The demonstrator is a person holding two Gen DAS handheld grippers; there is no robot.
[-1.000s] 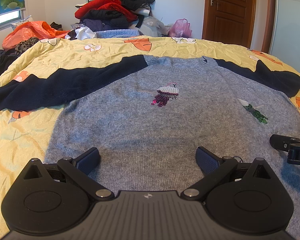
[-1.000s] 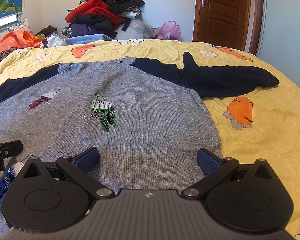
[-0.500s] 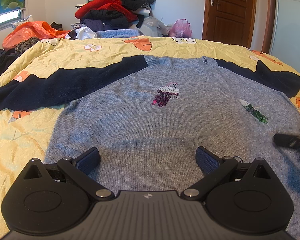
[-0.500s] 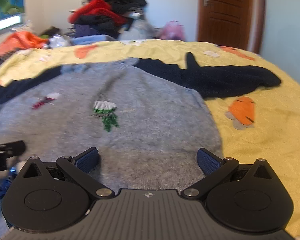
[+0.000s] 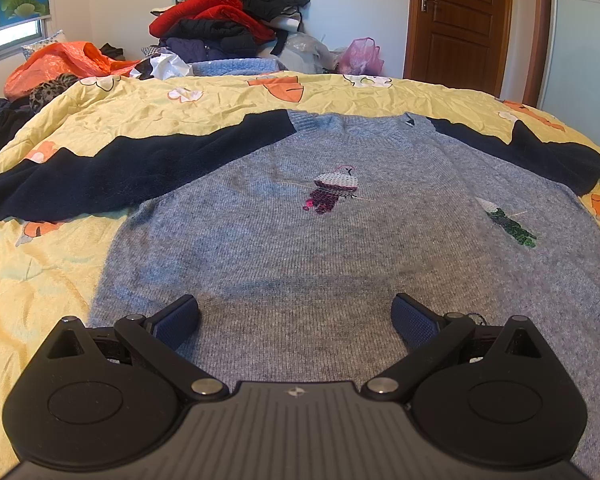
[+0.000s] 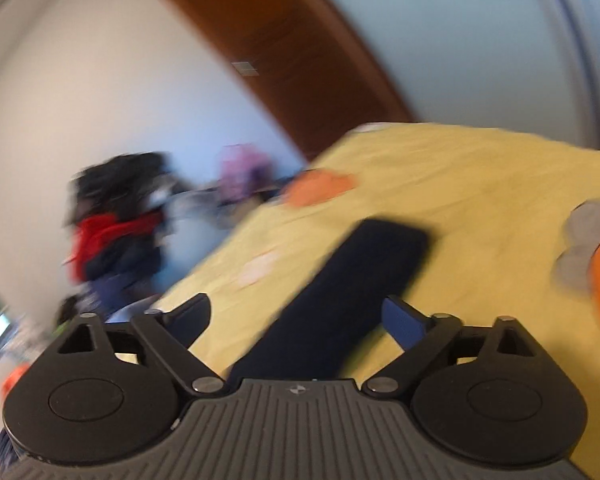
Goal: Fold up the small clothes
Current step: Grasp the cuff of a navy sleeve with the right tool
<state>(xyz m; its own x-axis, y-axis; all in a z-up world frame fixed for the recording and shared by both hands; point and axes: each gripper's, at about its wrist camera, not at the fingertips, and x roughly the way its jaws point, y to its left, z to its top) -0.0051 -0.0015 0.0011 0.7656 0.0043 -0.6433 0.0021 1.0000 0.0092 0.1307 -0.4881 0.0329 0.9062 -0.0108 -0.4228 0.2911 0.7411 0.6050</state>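
Left gripper (image 5: 295, 316) spread wide, empty, low over the hem of a grey sweater (image 5: 340, 248) lying flat on the yellow bedspread (image 5: 40, 280); navy sleeves out, sequin birds on chest. Right gripper (image 6: 296, 316) also wide, tilted, blurred, above one navy sleeve (image 6: 340, 300).

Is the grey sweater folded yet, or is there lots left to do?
Only the laying out looks done: the grey knit sweater with dark navy sleeves lies flat on the yellow patterned bedspread, both sleeves spread wide. Nothing is gripped: the left gripper is open over the hem, and the right gripper is open above the dark navy right sleeve, probably the first fold. All folds remain.
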